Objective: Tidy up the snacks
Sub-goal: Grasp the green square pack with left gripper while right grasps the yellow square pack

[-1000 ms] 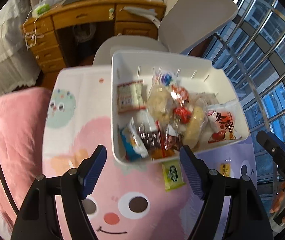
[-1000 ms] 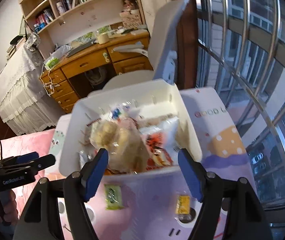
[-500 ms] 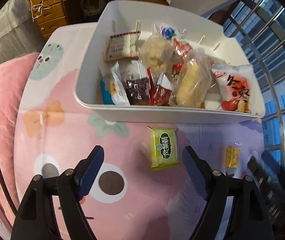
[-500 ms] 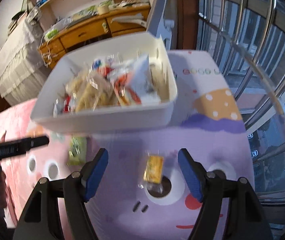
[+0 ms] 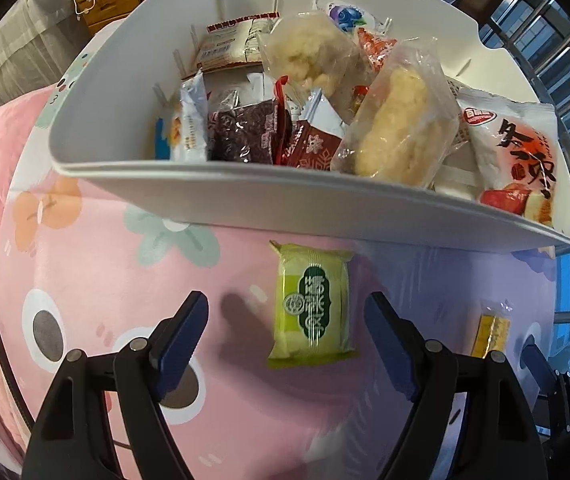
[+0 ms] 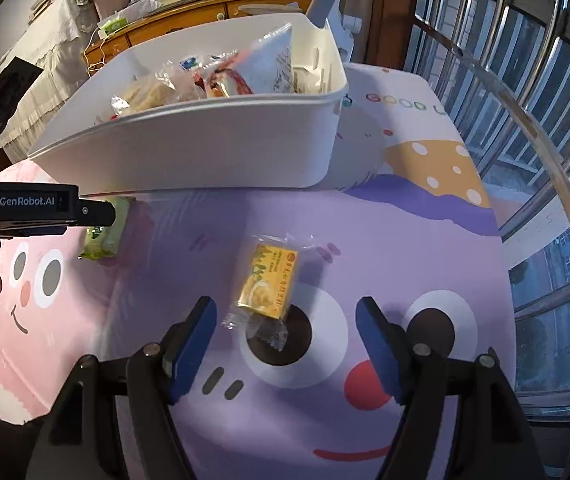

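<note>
left tongs [image 5: 285,334] lowered over green packet [image 5: 311,304] | right tongs [image 6: 285,338] lowered over yellow packet [image 6: 269,282]

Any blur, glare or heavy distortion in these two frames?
Left wrist view: fisheye bows the bin rim; green snack sharp, bottom edge smeared. Right wrist view: yellow snack sharp with wrapper glare, window bars curved, cloth evenly lit.

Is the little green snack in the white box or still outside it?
Outside. The green snack lies flat on the cartoon blanket, just in front of the white box, whose inside is already heaped with other snack packets.
</note>
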Demonstrator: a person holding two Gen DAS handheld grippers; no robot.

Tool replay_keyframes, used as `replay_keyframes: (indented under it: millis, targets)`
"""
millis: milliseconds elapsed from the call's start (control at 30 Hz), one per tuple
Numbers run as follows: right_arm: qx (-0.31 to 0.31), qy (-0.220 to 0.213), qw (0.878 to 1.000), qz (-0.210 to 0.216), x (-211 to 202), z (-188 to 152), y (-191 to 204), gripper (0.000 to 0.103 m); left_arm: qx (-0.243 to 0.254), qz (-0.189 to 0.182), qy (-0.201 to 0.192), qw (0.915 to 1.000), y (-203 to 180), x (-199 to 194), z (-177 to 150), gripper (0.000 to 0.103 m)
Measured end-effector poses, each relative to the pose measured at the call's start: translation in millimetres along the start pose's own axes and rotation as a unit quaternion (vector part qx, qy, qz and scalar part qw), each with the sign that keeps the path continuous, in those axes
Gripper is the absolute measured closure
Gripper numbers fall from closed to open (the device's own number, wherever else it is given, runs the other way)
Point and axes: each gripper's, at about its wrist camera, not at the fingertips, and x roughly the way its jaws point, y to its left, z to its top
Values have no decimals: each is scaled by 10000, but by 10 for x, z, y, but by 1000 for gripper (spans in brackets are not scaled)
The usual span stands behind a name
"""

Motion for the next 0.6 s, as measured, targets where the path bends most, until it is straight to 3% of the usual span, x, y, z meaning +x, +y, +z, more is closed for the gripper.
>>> replay_keyframes:
  millis: [167, 467, 600]
  targets:
    - [-65, -95, 9999, 84, 61, 43, -8, 33, 33, 70, 2, 10000, -60, 91, 48, 28]
    - [-156, 43, 9998, 123, 216, 76, -2, 52, 431, 227, -144, 9987, -284, 149, 65, 45]
    - [-190, 65, 9998, 75, 237, 83, 24, 64, 542, 270, -207, 9980, -357, 139, 95, 59]
